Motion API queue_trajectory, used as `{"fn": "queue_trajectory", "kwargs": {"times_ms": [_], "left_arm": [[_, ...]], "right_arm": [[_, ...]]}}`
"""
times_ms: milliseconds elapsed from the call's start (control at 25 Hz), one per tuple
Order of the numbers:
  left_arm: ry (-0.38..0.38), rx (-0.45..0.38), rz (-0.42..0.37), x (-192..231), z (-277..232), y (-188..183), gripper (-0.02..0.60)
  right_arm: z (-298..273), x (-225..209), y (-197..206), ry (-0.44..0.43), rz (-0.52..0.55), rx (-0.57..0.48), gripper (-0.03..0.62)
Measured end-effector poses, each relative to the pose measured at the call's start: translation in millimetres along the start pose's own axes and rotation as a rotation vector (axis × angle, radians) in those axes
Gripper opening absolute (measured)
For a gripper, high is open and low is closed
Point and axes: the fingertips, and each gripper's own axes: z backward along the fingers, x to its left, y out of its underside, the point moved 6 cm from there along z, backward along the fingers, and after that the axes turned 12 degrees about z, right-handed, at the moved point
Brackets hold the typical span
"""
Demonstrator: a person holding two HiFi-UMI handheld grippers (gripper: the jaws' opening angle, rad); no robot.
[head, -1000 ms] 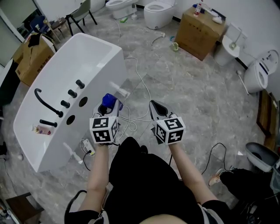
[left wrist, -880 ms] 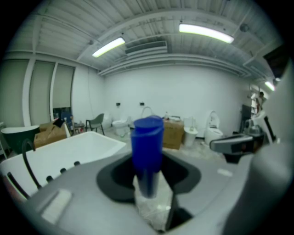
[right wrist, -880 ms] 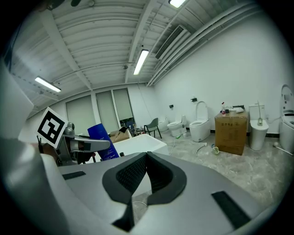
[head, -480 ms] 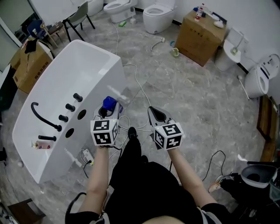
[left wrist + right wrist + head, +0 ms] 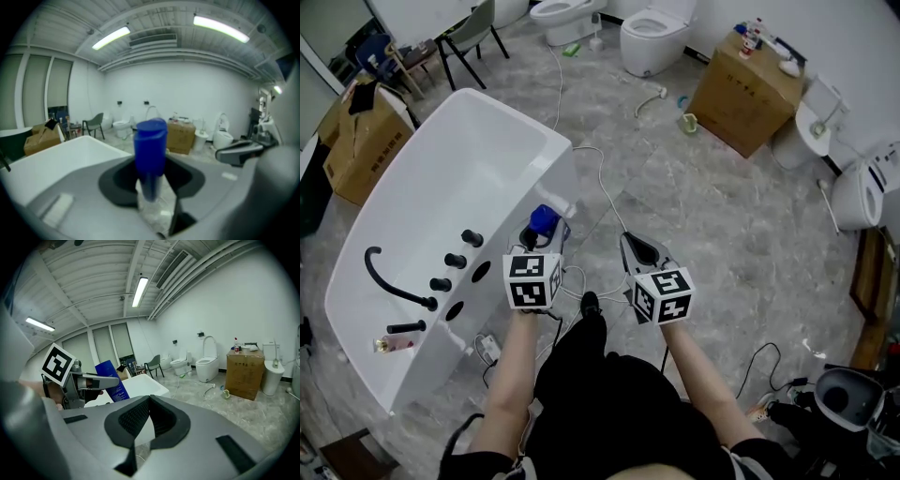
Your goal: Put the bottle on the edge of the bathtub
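A blue bottle (image 5: 545, 218) stands upright between the jaws of my left gripper (image 5: 540, 236), which is shut on it. They hover beside the right corner of the white bathtub (image 5: 525, 119), just off its outer wall. In the left gripper view the bottle (image 5: 150, 140) fills the centre, with the tub's rim (image 5: 61, 157) low at the left. My right gripper (image 5: 636, 246) floats to the right over the floor, shut and with nothing in it. The right gripper view shows its jaws (image 5: 150, 401) meeting at the tips, and the bottle (image 5: 111, 380) at the left.
A black faucet (image 5: 394, 281) and knobs (image 5: 455, 262) sit on the tub's near deck. White cables (image 5: 600, 187) and a power strip (image 5: 487, 347) lie on the floor beside the tub. Cardboard boxes (image 5: 745, 89) (image 5: 361, 136) and toilets (image 5: 652, 37) stand farther off.
Both grippers have travelled forward along the tub's side toward its far right corner. The bottle has stayed in the left gripper, and the right gripper has stayed shut.
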Motion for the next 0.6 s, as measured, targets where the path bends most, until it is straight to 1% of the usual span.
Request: {"fn": "queue_trajectory", "kwargs": {"times_ms": [240,600], "left_arm": [[0.006,0.011,0.003,33.3,-40.1,-19.4,0.164],[0.007,0.016,0.002,50.4,-98.9,-38.7,0.164]], "right_arm": [[-50.9,-6.3,-21.8,0.006,0.002,0.001,0.003],[-102.1,-40.3,-41.1,0.004,0.004,0.017,0.003]]}}
